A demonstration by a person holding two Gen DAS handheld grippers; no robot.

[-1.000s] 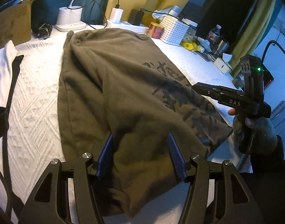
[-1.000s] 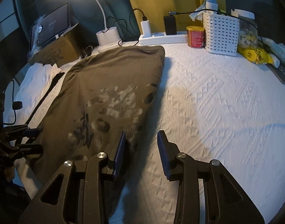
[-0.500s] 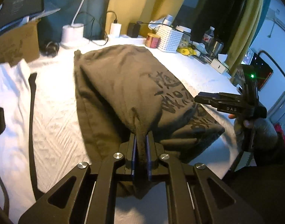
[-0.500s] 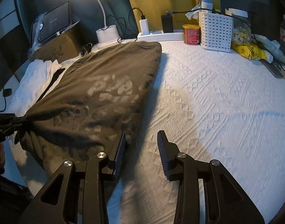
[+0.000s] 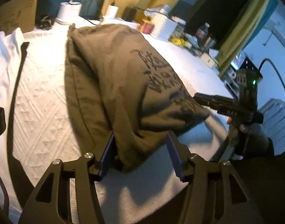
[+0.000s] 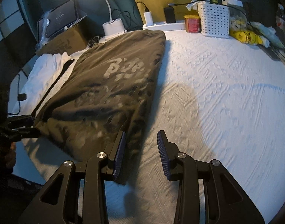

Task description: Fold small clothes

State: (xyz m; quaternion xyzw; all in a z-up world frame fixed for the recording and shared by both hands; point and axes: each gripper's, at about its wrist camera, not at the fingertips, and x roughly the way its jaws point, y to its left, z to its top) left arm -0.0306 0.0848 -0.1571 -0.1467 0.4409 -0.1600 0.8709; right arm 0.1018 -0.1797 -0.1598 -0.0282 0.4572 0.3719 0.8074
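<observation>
An olive garment [image 5: 114, 78] with dark print lies lengthwise on the white textured bedspread [image 5: 39, 112]. My left gripper [image 5: 140, 136] is at its near corner. Its jaws are opening, the bunched corner lies loose between them, and the right pad is clear of the cloth. In the right wrist view the same garment [image 6: 105, 93] stretches to the left. My right gripper [image 6: 142, 132] stands open over its near right edge, pressing nothing. That right gripper [image 5: 196, 96] also shows in the left wrist view, at the garment's right corner. The left gripper [image 6: 33, 125] appears at the far left.
A white garment [image 5: 4, 56] and a black strap [image 5: 17, 71] lie left of the olive one. Along the back stand a lamp base [image 6: 113, 28], a power strip [image 6: 165, 26], a red tin [image 6: 193, 23] and a white basket [image 6: 214, 22]. The bed's edge runs just below both grippers.
Half a second ago my left gripper was shut on the garment's near corner; now it has let go and stands open. The right gripper slid sideways along the near edge, still open.
</observation>
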